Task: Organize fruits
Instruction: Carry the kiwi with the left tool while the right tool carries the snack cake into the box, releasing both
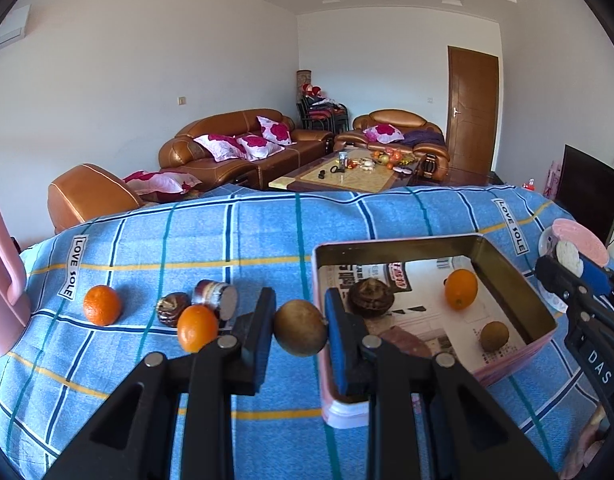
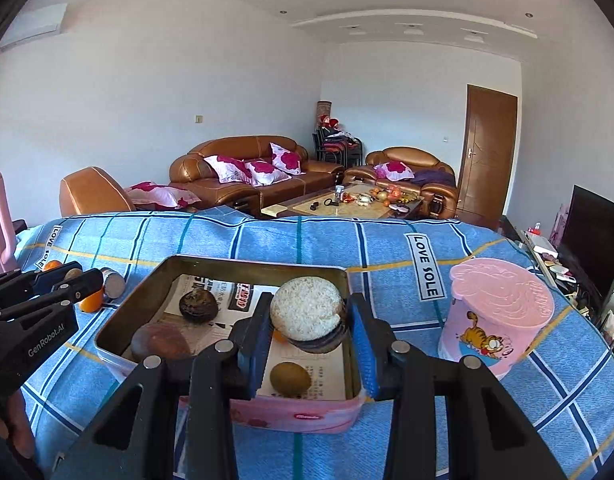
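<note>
My left gripper (image 1: pixel 300 330) is shut on a round brown fruit (image 1: pixel 300 326), held above the blue checked cloth just left of the pink tin box (image 1: pixel 511 280). In the right wrist view my right gripper (image 2: pixel 309 322) is shut on a round dark item with a white grainy top (image 2: pixel 307 308), over the box's (image 2: pixel 263 267) near half. Inside the box lie an orange (image 1: pixel 461 289), a dark brown fruit (image 1: pixel 371 298), a small brown fruit (image 2: pixel 290 378) and a reddish one (image 2: pixel 161 342). On the cloth left of the box sit two oranges (image 1: pixel 102 305) (image 1: pixel 197 328) and a dark wrinkled fruit (image 1: pixel 172 309).
A small jar (image 1: pixel 217 296) lies on its side among the loose fruit. A pink lidded cup (image 2: pixel 499 320) with a cartoon cat stands right of the box. A pink object (image 1: pixel 3 280) rises at the far left edge. Sofas and a coffee table lie beyond.
</note>
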Available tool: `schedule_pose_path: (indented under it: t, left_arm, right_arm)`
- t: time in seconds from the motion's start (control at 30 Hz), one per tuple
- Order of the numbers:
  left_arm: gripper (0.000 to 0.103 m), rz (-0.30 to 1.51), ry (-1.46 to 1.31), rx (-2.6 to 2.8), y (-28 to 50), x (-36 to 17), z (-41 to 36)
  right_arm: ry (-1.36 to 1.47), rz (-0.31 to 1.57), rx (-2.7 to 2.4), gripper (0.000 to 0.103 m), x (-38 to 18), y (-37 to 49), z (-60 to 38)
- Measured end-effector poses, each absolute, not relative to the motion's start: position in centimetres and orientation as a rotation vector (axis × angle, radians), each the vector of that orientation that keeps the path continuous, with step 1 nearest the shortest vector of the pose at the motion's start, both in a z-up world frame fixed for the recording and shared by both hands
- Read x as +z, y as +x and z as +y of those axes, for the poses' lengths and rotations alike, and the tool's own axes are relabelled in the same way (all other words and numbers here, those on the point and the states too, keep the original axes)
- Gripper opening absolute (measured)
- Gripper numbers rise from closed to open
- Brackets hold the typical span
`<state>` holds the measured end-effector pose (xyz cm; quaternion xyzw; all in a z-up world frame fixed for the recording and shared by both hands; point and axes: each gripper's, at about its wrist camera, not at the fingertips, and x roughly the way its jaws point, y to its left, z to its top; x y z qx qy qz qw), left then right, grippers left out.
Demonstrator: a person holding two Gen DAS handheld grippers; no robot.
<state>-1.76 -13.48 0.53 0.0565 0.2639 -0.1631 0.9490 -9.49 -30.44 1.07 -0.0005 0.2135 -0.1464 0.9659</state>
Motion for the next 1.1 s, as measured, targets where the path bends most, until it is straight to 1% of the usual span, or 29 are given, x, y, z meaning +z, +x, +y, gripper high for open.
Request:
schedule_pose_path:
  t: [0.4,0.57,1.1]
  left_arm:
    - [0.026,0.541,0.136,-0.463,-1.8,0.7,-20.4]
    - [0.026,0.603,0.139,-0.475,-0.8,-0.3,-22.2]
    - [0.026,0.73,0.1,-0.475,1.3,-2.0,-21.9]
  right_arm:
    - [0.089,0.431,-0.354,0.04,1.3,-9.3,-34.8]
    - [0.09,0.463,-0.337,0.04,0.8,-8.0,-34.8]
    - [0.054,0.577,-0.208,0.04,-0.4,-4.5,-33.5]
